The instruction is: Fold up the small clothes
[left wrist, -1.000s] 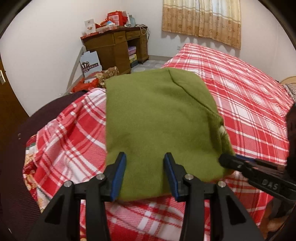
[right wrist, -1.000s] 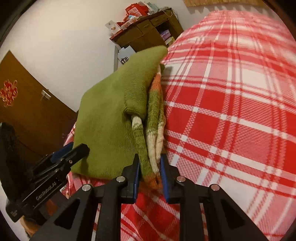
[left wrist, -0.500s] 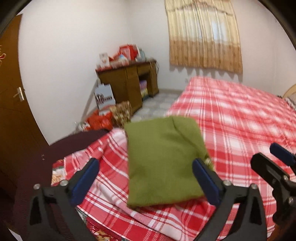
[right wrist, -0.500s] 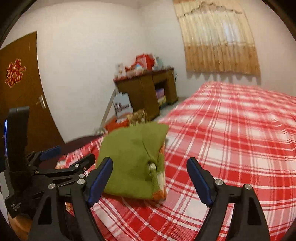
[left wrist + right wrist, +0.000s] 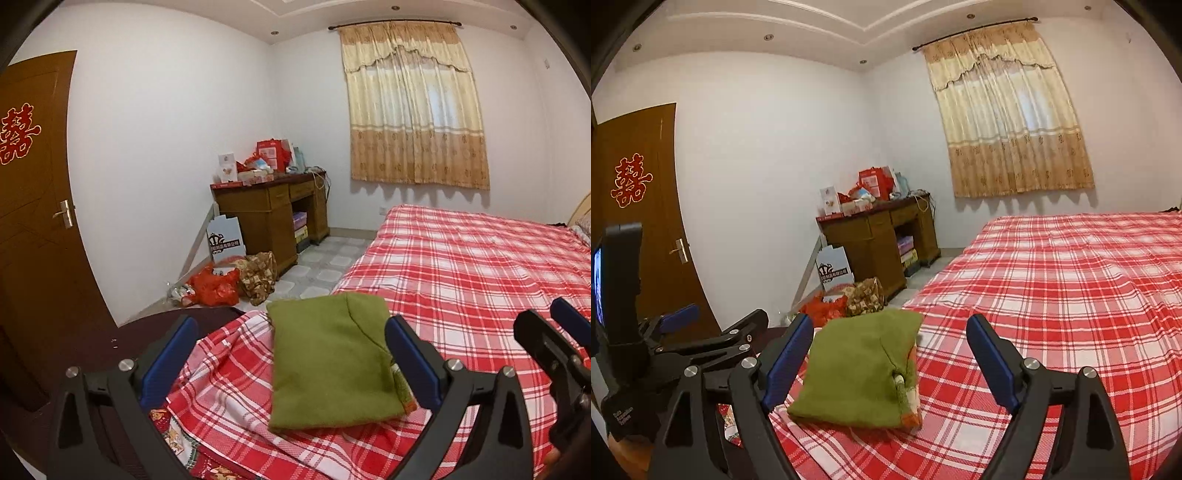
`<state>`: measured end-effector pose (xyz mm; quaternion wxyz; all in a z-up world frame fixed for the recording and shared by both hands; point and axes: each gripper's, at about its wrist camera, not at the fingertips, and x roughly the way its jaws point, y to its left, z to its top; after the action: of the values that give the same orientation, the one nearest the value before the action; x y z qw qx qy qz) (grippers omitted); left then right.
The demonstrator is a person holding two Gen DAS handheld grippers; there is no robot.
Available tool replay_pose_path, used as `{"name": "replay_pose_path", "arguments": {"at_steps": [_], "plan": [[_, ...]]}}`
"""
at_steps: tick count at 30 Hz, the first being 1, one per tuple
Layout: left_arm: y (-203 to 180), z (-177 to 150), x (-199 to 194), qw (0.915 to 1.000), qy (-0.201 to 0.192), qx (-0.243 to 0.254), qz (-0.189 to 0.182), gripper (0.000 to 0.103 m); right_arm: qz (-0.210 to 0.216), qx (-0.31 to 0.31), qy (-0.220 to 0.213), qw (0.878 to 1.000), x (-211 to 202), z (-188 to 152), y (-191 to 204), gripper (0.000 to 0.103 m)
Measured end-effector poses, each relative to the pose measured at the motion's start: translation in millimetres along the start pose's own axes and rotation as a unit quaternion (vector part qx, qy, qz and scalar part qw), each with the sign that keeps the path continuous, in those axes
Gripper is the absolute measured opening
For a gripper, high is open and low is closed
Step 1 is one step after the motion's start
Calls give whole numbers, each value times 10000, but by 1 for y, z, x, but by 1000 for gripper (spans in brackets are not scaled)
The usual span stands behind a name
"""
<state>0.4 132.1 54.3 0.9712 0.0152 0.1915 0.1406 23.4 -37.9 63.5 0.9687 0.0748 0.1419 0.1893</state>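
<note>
Both wrist views face forward over bed (image 5: 480, 266), near folded green sweater (image 5: 332, 362); share sweater, desk (image 5: 879, 236), perhaps same height.

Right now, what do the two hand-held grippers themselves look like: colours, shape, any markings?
Both look alike. The left hand-held gripper and the right hand-held gripper each have two black, angular plastic arms with triangular cut-outs and silver bolt heads, ending in flat blue finger pads. The right view shows the left unit's black body with small white lettering, too small to read, and a lit screen.
</note>
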Motion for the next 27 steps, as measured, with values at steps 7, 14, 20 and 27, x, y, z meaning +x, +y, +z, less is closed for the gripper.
{"name": "replay_pose_path", "arguments": {"at_steps": [7,14,20,27], "plan": [[-1,0,-9,9993,-232,104,271,103,-19,-27,-82,10000,-6,1,5,86],[1,0,-8,9993,-235,67,269,103,-8,6,-101,9999,-8,2,4,86],[-2,-2,-10,9993,-222,96,287,103,8,67,-68,10000,-8,1,2,86],[-4,-1,-13,9991,-239,106,334,103,17,97,-68,9999,-10,1,2,87]]}}
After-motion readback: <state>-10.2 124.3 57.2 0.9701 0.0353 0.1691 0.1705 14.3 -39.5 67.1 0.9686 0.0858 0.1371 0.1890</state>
